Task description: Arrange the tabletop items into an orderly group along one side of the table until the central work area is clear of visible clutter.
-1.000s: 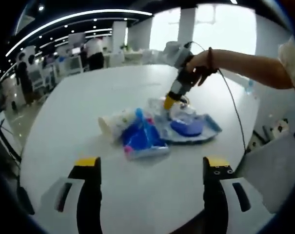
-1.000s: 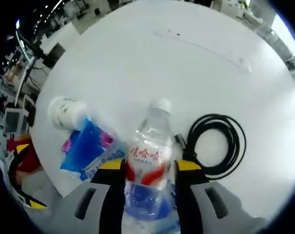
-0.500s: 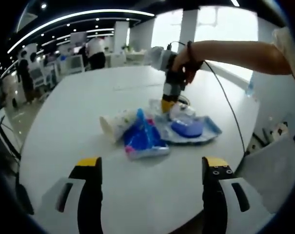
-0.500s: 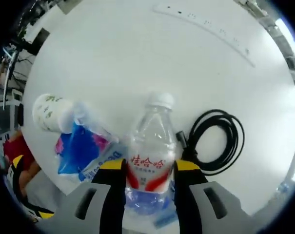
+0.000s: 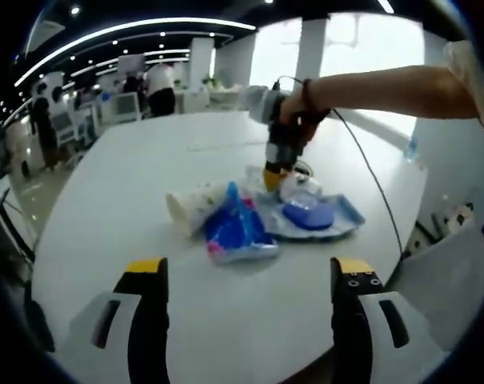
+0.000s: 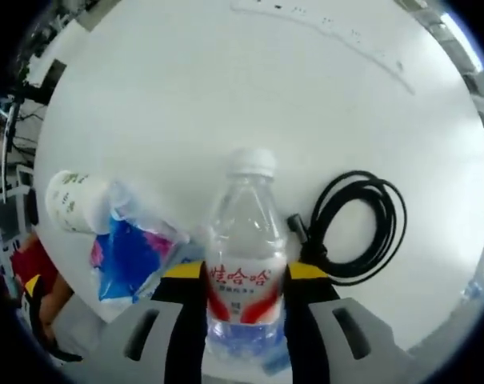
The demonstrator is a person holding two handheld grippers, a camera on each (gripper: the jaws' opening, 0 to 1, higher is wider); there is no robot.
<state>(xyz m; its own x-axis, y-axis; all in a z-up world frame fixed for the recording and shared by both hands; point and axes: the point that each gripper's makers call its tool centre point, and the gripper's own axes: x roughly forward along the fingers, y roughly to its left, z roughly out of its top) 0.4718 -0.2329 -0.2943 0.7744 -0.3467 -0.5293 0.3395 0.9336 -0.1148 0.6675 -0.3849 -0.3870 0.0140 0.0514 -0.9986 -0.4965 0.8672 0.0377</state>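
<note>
Clutter sits bunched near the middle of the white table (image 5: 106, 208): a paper cup (image 5: 190, 206) on its side, a blue wipes pack (image 5: 235, 230) touching it, and a clear plastic tray (image 5: 342, 218) with a blue lid-like piece inside. In the right gripper view, the right gripper (image 6: 235, 272) has its yellow-tipped jaws closed on a clear water bottle (image 6: 243, 248), pinching it at the red label, the white cap pointing away from the camera. Beside the bottle lies a coiled black cable (image 6: 362, 228), and on its other side the cup and the blue pack. In the left gripper view, the left gripper (image 5: 242, 266) hangs near the table's edge with its jaws spread wide and nothing between them, the cluttered pile well ahead. A person's hand (image 5: 306, 108) grips the right tool above the tray.
</note>
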